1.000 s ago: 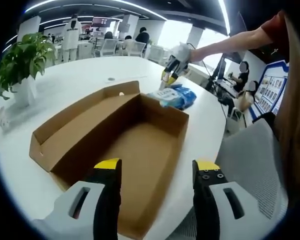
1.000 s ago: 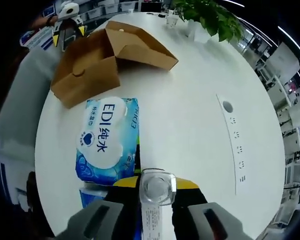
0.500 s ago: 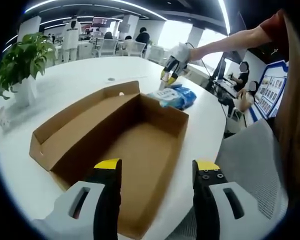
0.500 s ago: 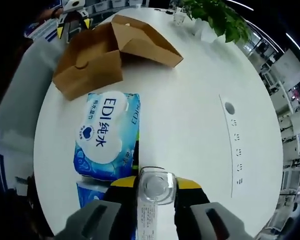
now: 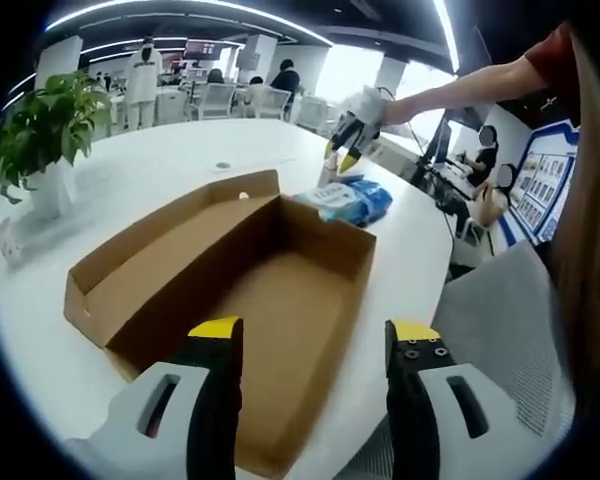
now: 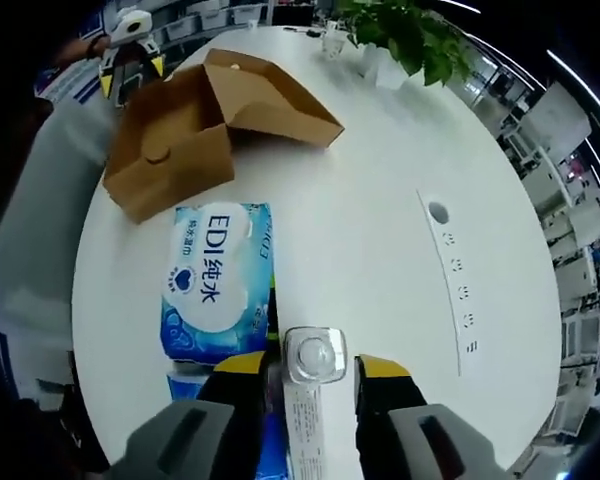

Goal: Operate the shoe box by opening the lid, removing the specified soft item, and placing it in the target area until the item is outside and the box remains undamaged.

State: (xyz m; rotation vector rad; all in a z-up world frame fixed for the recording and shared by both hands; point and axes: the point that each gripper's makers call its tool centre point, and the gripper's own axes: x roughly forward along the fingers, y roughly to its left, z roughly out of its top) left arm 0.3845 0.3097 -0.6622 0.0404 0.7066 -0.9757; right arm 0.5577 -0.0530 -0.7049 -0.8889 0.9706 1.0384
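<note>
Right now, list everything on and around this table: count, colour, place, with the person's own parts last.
Shoe box: one, brown cardboard, lid open, on the table just ahead of the left gripper; nothing shows inside.
Wipes pack: one, blue and white, lying flat on the table outside the box, beyond its far end.
Table: one, white, with a strip of sockets set into its top.
Potted plant: one, green leaves in a white pot, at the table's edge.
Chair: one, grey mesh, beside the table.
People: several, in the office beyond.
Left gripper: grey with yellow tips, jaws apart, near the box's near end.
Right gripper: same colours, above the pack.
</note>
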